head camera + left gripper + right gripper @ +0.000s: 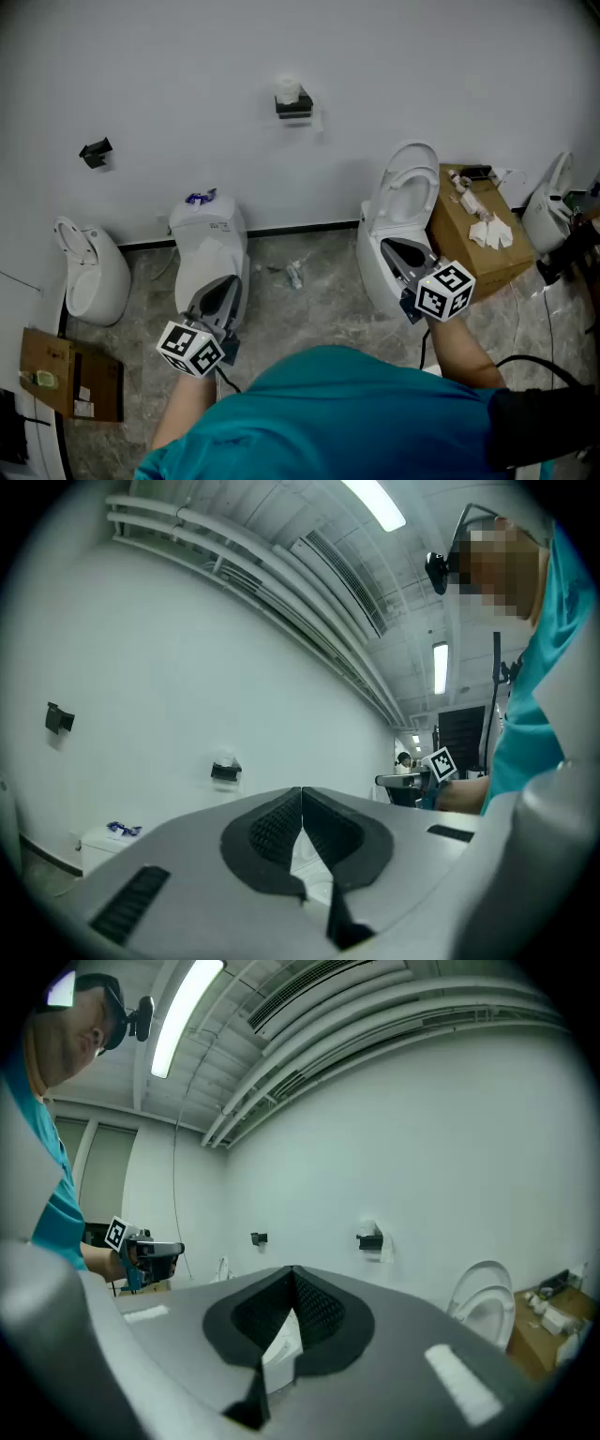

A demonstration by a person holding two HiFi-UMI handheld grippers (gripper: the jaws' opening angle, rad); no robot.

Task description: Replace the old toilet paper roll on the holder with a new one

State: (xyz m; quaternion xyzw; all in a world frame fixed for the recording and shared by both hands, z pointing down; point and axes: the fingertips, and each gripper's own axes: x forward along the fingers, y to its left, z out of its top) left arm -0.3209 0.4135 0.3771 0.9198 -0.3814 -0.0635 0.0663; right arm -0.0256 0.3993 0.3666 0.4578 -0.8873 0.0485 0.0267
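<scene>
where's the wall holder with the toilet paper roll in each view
Head view: holder, upper centre.
Left gripper view: holder, left of centre, mid-height.
Right gripper view: holder, right of centre, mid-height.
Shared landmark: the small black bracket, to its left in every view.

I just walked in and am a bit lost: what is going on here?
A person in a teal shirt holds a gripper in each hand, facing a white wall with toilets below it. The left gripper and the right gripper are both shut and empty, well short of the wall. The toilet paper roll sits on its black holder, untouched. I see no new roll, so the swap has not begun.
</scene>
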